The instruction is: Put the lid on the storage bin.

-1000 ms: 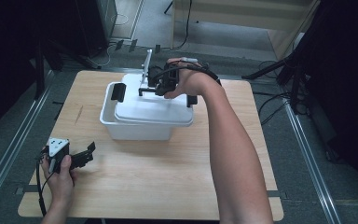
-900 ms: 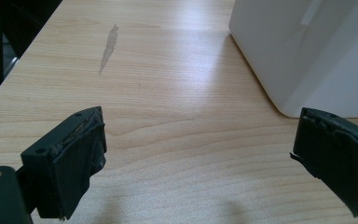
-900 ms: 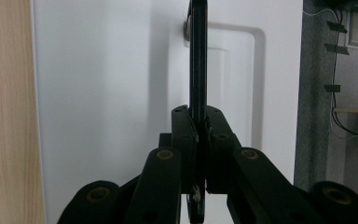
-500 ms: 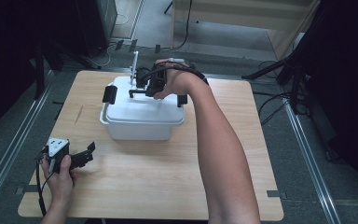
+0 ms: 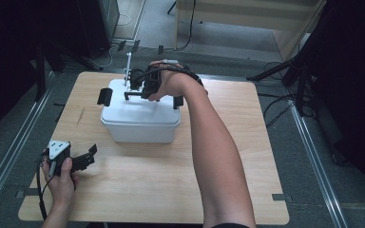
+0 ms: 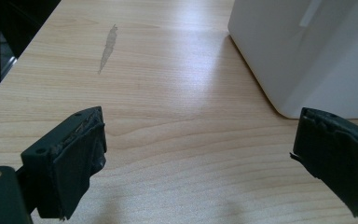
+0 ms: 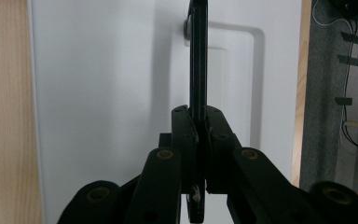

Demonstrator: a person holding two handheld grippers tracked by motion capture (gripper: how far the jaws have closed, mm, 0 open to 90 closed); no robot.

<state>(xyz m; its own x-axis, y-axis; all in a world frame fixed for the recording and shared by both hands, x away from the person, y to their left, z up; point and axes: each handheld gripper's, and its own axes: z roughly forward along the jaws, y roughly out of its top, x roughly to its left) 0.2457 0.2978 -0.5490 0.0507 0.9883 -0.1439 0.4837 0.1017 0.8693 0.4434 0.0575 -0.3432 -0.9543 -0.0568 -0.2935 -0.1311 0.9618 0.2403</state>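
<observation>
A white lidded box [image 5: 140,124] stands on the wooden table [image 5: 247,142] left of centre. My right gripper [image 5: 134,93] hovers over the lid's far part, shut on the thin black carrying handle [image 7: 198,60]. In the right gripper view the jaws [image 7: 198,114] clamp that handle edge-on above the white lid [image 7: 98,93]. My left gripper [image 5: 83,160] rests near the table's front left corner, open and holding nothing. In the left gripper view its jaws [image 6: 200,140] stand wide apart over bare wood, and the box's corner [image 6: 307,56] is at the upper right.
Black latches sit on the box's left side [image 5: 104,96] and right side [image 5: 178,101]. A pale scuff [image 6: 107,44] marks the wood left of the box. Dark stands and cables [image 5: 285,76] lie on the floor beyond the table's far right.
My right gripper has moved left over the box, still holding the handle, and the lid now sits square on the box. The left gripper has stayed put.
</observation>
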